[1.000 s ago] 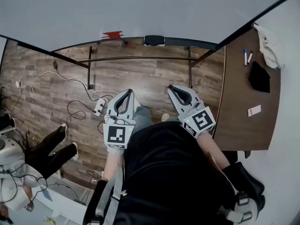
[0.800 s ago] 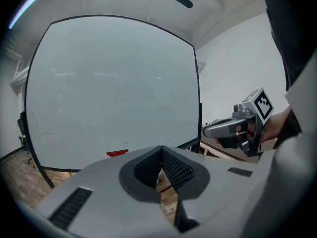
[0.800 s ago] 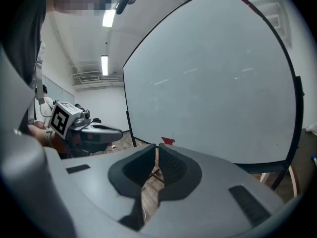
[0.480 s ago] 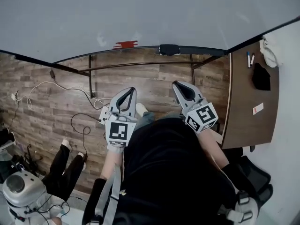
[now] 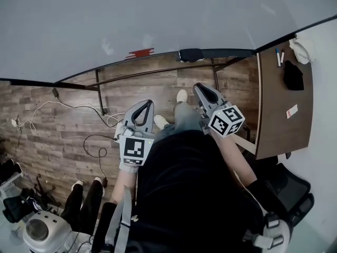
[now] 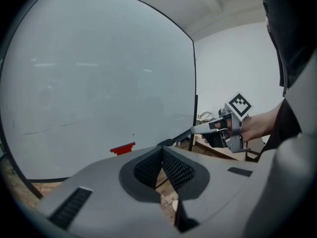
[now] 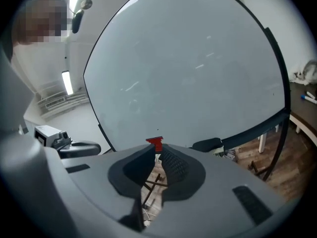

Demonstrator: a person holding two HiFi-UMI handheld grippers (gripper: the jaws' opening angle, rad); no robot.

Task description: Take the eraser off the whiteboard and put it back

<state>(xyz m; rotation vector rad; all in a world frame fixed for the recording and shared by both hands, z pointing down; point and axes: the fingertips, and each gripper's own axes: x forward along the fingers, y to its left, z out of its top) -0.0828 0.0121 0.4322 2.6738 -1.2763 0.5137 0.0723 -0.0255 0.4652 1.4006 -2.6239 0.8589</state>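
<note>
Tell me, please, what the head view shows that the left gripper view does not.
Only the head view: floor cables, a bystander's legs. Only the left gripper view: the pads of the left gripper close up, together, nothing between. Both: the whiteboard, the red block at its lower edge, the right gripper.

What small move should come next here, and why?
Probably open the right claw and reach toward the black eraser at the lower edge of the whiteboard: that claw is shut, empty and short of it.
</note>
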